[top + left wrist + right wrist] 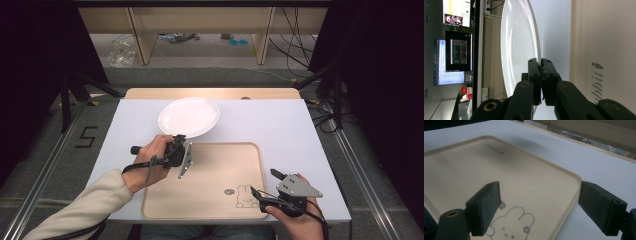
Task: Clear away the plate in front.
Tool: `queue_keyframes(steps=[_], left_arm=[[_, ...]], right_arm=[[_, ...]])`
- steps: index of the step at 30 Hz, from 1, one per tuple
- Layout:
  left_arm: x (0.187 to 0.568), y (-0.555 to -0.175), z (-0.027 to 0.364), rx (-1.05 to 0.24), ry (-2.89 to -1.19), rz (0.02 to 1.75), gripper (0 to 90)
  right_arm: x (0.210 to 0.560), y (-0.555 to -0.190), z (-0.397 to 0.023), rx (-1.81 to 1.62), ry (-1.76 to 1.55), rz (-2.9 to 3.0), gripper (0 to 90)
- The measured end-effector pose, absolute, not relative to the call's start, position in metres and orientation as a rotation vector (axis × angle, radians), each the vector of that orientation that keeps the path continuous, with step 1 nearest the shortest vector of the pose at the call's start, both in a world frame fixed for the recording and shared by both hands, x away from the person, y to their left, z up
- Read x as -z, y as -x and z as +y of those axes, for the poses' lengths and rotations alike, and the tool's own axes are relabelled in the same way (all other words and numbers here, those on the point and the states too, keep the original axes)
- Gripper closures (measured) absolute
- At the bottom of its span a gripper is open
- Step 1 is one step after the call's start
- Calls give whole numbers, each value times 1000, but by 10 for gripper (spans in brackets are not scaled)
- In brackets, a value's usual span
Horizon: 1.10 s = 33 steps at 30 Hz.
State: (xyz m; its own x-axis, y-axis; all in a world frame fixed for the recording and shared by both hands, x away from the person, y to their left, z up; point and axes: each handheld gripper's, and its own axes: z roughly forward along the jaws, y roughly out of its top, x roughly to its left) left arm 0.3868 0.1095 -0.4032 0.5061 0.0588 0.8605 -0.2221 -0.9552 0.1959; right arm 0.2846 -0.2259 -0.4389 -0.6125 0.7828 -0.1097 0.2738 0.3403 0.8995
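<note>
- Plate (189,117), white and round, sits on the white desk (280,125) just past the far edge of the tan tray (220,175) in the high view. The left gripper (176,141) has it by the near rim.
- From up here the plate could slip, I think, because it is held only at one thin edge. If it is lifted fast it may tip and drop onto the tray or the desk.
- The right gripper (264,186) rests by the near right corner of the tray, well apart from the plate. Its fingers look small here, so it is hard to tell how wide they are.
- In the left gripper view, the plate (519,45) stands on its side because the camera is turned. The fingers (534,72) are pinched tight on its rim. The pinched bit of rim is hidden between them, so I cannot tell how deep the hold goes. A shallow hold would let go easily.
- In the right gripper view, the fingers (485,202) stand wide with nothing in them, over the tray (529,182) by the bunny drawing (510,225). The bunny is cut off at the bottom.
</note>
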Motion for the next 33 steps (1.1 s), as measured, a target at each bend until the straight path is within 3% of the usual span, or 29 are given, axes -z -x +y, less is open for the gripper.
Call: queue_keyframes(steps=[33], left_arm=[[400,-365,108,-1418,-2451,-178,870]], right_arm=[[439,-284,-226,-1241,-925,2070,190]])
